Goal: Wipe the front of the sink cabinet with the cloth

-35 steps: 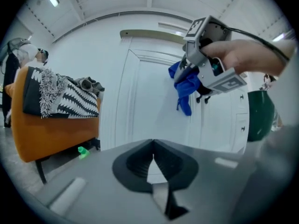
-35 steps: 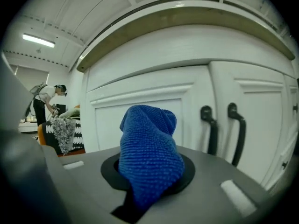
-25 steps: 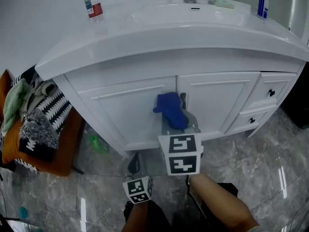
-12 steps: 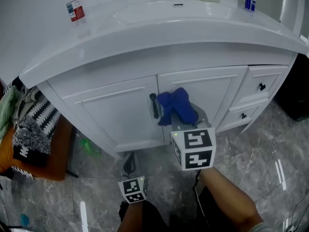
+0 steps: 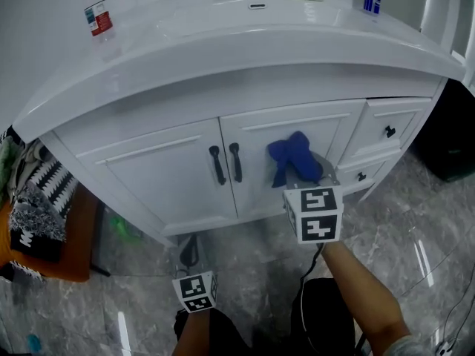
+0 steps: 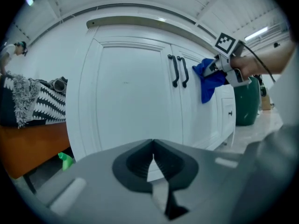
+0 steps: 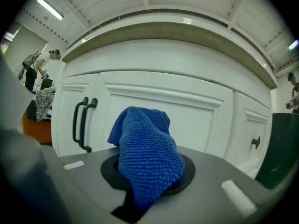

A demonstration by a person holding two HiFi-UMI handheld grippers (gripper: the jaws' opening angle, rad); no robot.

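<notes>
Right gripper (image 5: 304, 173) — clamped on blue cloth (image 5: 291, 154), bunched against the right door of the sink cabinet (image 5: 171, 165), beside the paired handles (image 5: 226, 163). Left gripper (image 6: 150, 164) — jaws together, empty, per its own view. Bottle (image 5: 95, 15) at the countertop's left edge, in the head view only.

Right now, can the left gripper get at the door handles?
Probably yes. The left gripper sits low, shut and empty, facing the cabinet, with nothing between it and the handles above. The right gripper holds the cloth to the handles' right, clear of that path.
</notes>
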